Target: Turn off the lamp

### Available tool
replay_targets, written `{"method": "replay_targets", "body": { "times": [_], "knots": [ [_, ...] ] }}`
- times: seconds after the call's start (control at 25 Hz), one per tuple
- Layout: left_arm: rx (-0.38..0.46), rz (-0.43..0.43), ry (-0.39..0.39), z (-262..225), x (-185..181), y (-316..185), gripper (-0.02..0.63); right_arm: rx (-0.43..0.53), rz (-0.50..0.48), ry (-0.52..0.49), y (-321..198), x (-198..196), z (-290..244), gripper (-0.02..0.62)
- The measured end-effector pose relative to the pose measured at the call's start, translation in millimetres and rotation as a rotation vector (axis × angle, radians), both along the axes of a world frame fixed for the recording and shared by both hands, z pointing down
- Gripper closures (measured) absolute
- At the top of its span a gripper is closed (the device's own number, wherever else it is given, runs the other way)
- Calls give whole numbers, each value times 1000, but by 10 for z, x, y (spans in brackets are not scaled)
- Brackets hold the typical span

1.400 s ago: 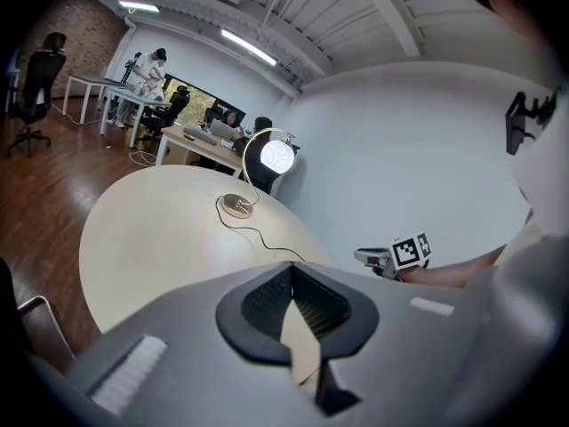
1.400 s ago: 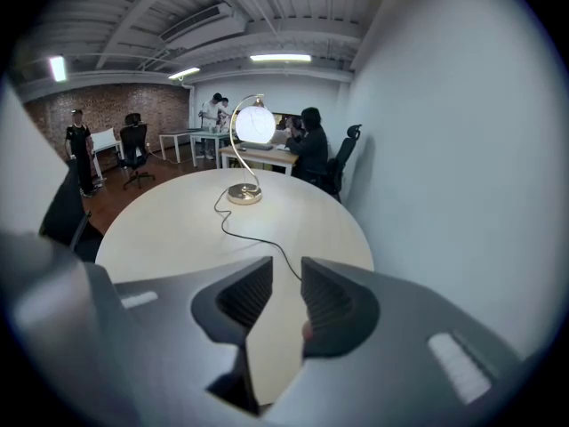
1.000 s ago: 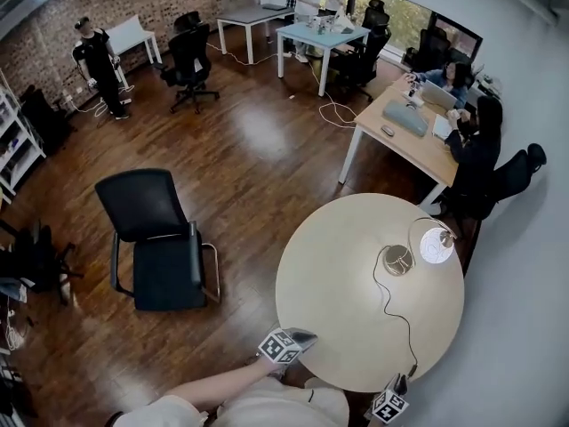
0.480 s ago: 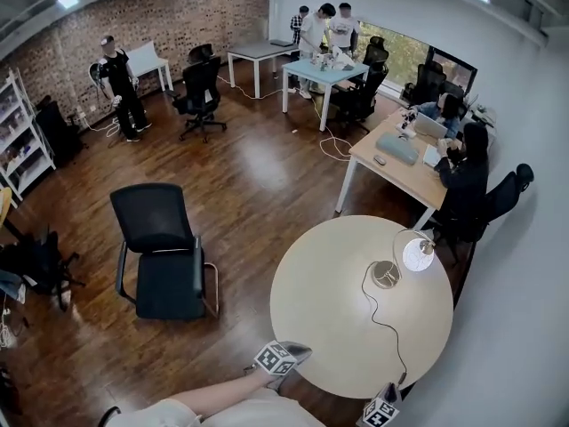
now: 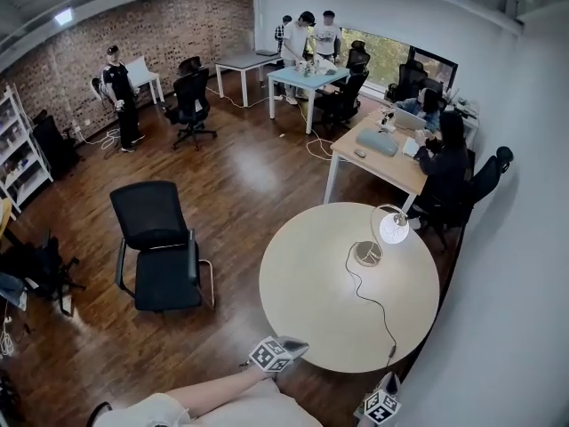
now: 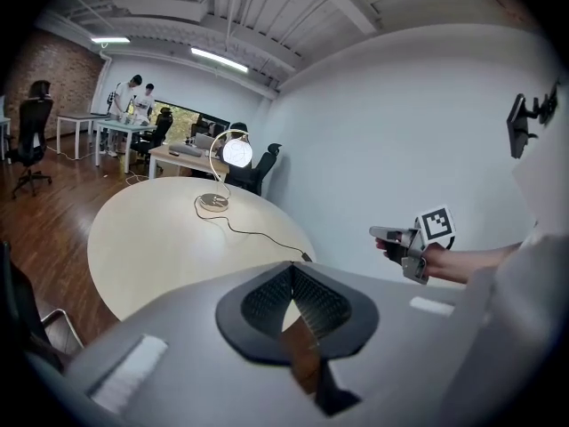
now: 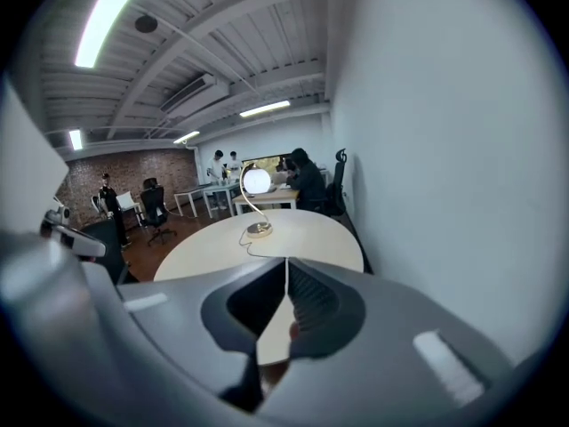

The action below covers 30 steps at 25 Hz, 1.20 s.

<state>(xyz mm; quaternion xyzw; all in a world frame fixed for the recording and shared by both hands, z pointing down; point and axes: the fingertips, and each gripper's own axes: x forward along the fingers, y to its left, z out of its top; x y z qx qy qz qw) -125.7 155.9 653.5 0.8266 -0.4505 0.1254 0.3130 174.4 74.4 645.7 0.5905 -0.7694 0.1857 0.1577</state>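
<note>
A lit desk lamp with a glowing round head (image 5: 394, 228) and a metal base (image 5: 367, 253) stands at the far right of the round beige table (image 5: 307, 283). Its black cord (image 5: 372, 299) runs to the near table edge. My left gripper (image 5: 280, 352) hovers at the table's near edge, shut and empty. My right gripper (image 5: 384, 406) hangs off the near right edge, close to the wall, shut with nothing between its fingers. The left gripper view shows the lamp (image 6: 236, 152) far ahead beyond the left gripper (image 6: 292, 265). In the right gripper view, the lamp (image 7: 256, 181) is equally distant from the right gripper (image 7: 286, 261).
A black office chair (image 5: 160, 238) stands on the wooden floor left of the table. A wooden desk (image 5: 378, 158) with seated people is behind the lamp. A white wall (image 5: 507, 265) runs close along the table's right side. Other people stand at far tables.
The head view has pulled back and lifted, so the table and lamp now sit higher and further left in it. Both grippers stay low at the near edge. The lamp stays lit.
</note>
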Motion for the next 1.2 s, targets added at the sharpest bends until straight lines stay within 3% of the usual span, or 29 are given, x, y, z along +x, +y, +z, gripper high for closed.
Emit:
{"method": "replay_targets", "body": {
  "times": [0.2,0.36,0.52,0.64,0.76,0.92,1.04,1.2],
  "knots": [
    [7,-12,19,-1,396,439,604,21,68,-99,254,406,-211,584],
    [6,-33,38,47,578,747,606,40,58,-130,427,497,-317,586],
    [-3,-52,29,51,587,1010,606,46,0,-144,630,379,-412,587],
    [41,-81,13,-53,542,1108,606,29,-52,-151,749,268,-409,588],
    [71,-103,23,-130,521,1200,606,24,-80,-138,841,189,-389,588],
    [51,-96,51,-65,514,1275,606,16,-142,-118,979,28,-460,588],
    [34,-63,77,2,510,1234,606,-19,-242,-92,1096,-177,-371,586],
    [86,-76,43,100,217,873,606,-36,-313,-28,776,-513,65,586]
  ]
}}
